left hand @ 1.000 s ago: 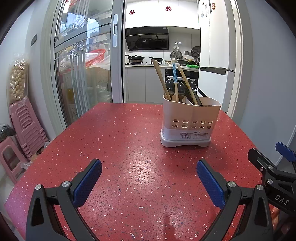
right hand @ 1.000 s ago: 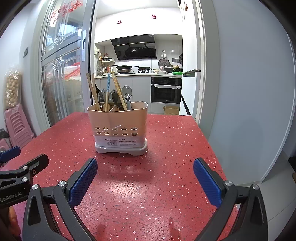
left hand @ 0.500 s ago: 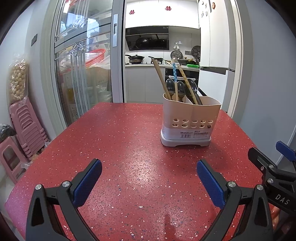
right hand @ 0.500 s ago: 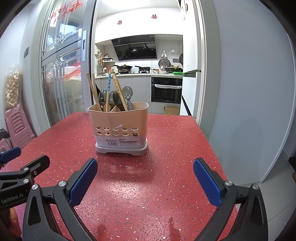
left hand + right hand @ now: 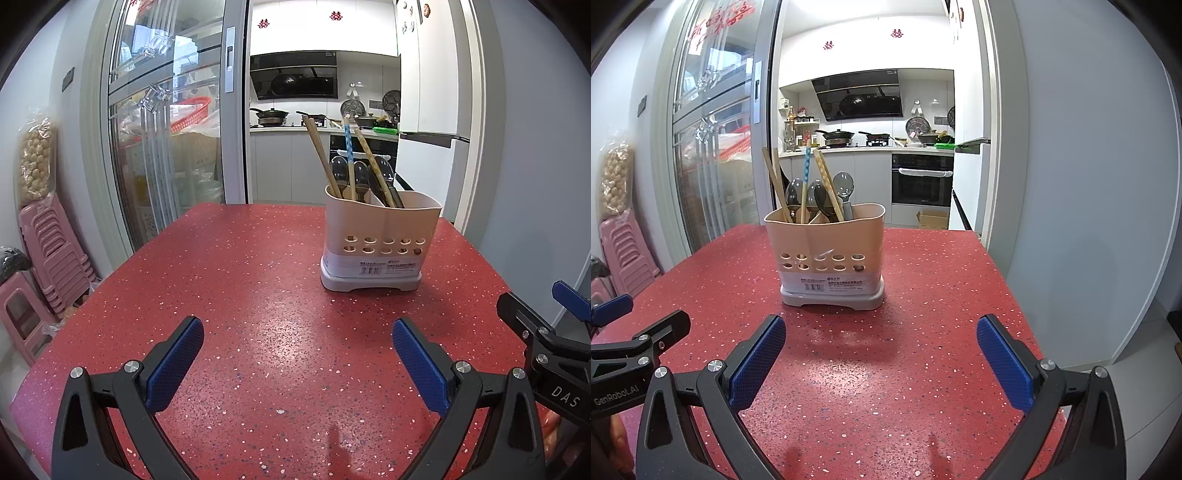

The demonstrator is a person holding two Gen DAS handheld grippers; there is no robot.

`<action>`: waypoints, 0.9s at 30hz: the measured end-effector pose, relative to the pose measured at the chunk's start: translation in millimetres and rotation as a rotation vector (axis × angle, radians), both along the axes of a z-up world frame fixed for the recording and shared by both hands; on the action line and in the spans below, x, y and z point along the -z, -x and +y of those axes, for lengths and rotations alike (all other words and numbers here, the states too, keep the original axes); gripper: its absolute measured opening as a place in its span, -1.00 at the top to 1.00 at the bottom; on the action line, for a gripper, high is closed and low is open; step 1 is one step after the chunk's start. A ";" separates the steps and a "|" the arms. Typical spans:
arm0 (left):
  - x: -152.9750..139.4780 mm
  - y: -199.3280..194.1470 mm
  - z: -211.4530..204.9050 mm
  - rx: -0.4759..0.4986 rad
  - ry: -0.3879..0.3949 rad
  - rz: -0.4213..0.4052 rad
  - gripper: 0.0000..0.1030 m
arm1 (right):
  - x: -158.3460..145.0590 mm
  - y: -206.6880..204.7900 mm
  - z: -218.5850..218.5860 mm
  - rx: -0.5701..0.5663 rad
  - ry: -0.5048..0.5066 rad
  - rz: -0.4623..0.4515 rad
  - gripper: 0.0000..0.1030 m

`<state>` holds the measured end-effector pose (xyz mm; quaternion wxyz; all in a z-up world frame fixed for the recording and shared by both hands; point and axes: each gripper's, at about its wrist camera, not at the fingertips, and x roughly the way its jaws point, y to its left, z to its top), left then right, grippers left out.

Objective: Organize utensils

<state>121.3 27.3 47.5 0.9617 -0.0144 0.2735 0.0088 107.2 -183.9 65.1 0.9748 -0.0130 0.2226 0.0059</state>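
Red speckled table (image 5: 258, 295) runs bare from its near edge to the utensil holder (image 5: 827, 258), which stands toward the far right, chopsticks (image 5: 775, 184) and spoons (image 5: 843, 186) upright inside. Left gripper (image 5: 297, 347) and right gripper (image 5: 881, 345) hover over the table, jaws spread wide, holding and touching nothing.

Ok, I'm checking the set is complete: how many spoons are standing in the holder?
4, all bowl-up in the holder: two shiny spoons at the left, a dark spoon in the middle, a grey spoon on the right. Shorter ones may be hidden inside.
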 end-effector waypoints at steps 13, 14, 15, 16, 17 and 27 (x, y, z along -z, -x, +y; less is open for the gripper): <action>-1.7 0.0 -0.4 -0.003 0.001 0.000 -1.00 | -0.5 0.4 -0.6 0.000 0.000 -0.001 -1.00; -1.6 -0.2 -0.1 -0.005 0.002 0.002 -1.00 | -0.5 0.3 -0.6 -0.001 0.001 0.000 -1.00; -1.4 -0.4 0.2 -0.006 0.003 0.004 -1.00 | -0.3 0.2 -0.5 0.000 0.001 0.000 -1.00; -1.1 -0.8 0.4 -0.008 0.001 0.005 -1.00 | -0.4 0.5 -0.6 -0.001 0.001 0.000 -1.00; -0.6 -1.1 0.7 -0.011 -0.002 0.006 -1.00 | -0.4 0.7 -0.5 -0.001 0.001 0.000 -1.00; 1.1 -1.9 1.8 -0.008 0.002 0.014 -1.00 | -1.7 1.8 0.0 -0.001 0.002 0.001 -1.00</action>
